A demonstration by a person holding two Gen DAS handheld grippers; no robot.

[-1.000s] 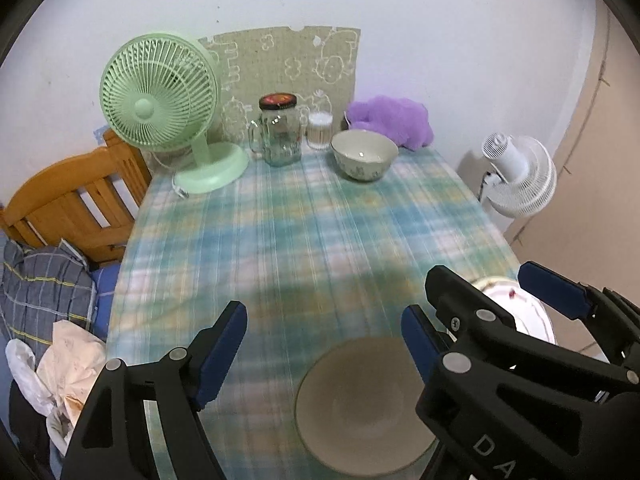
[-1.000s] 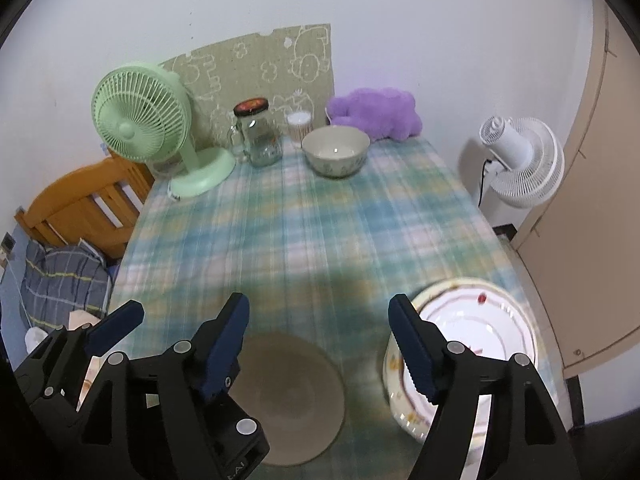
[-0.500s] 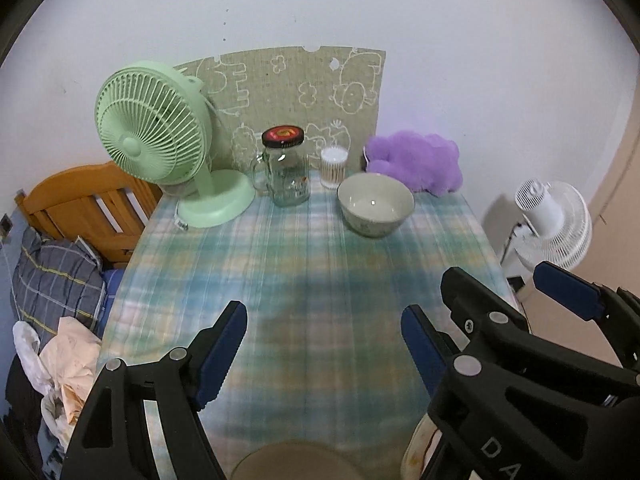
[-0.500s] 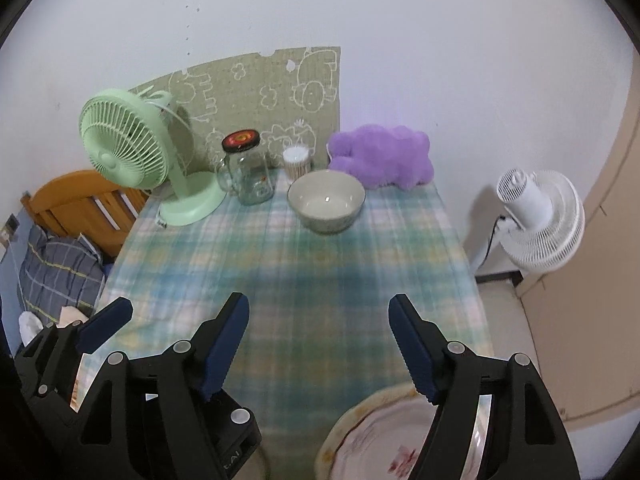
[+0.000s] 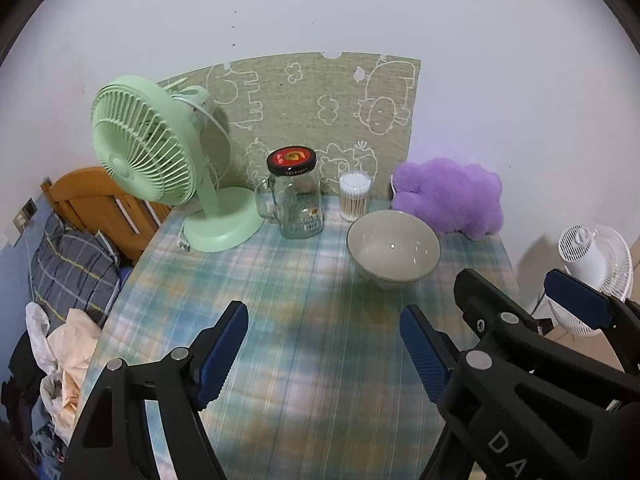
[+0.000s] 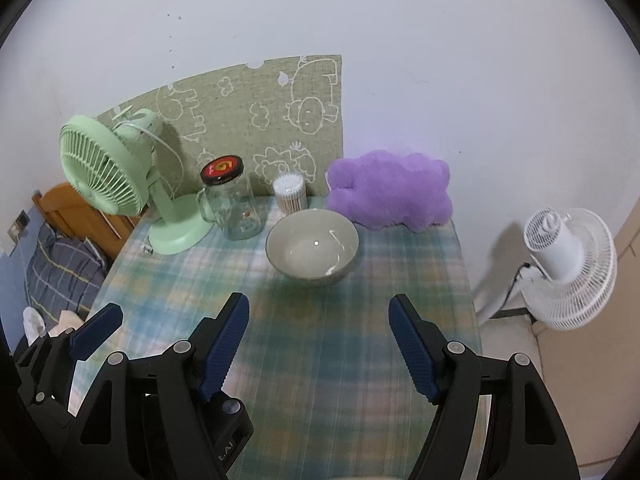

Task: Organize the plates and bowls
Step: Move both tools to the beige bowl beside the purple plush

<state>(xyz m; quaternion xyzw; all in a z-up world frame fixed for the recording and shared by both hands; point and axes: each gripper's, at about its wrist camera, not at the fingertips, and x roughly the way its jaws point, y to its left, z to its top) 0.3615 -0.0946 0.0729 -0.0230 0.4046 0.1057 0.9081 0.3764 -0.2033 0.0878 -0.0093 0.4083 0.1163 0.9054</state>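
Left-wrist view: the left gripper (image 5: 324, 344) has its jaws spread wide with nothing between them, above the plaid table (image 5: 304, 360). The bowl (image 5: 393, 248) stands upright at one o'clock from it, near the table's far end, clear of both grippers. At eleven o'clock from the bowl stands a cotton-swab tub (image 5: 354, 195); at ten o'clock, a lidded glass jar (image 5: 295, 196); farther toward nine o'clock, a green fan (image 5: 160, 160). A purple plush (image 5: 448, 196) lies at one o'clock, just beside the bowl. The right gripper (image 5: 516, 304) enters at four o'clock.

Right-wrist view: the right gripper (image 6: 318, 344), likewise wide open and empty, has the bowl (image 6: 312, 246) at twelve o'clock. A white fan (image 6: 568, 268) stands off the table at three o'clock.
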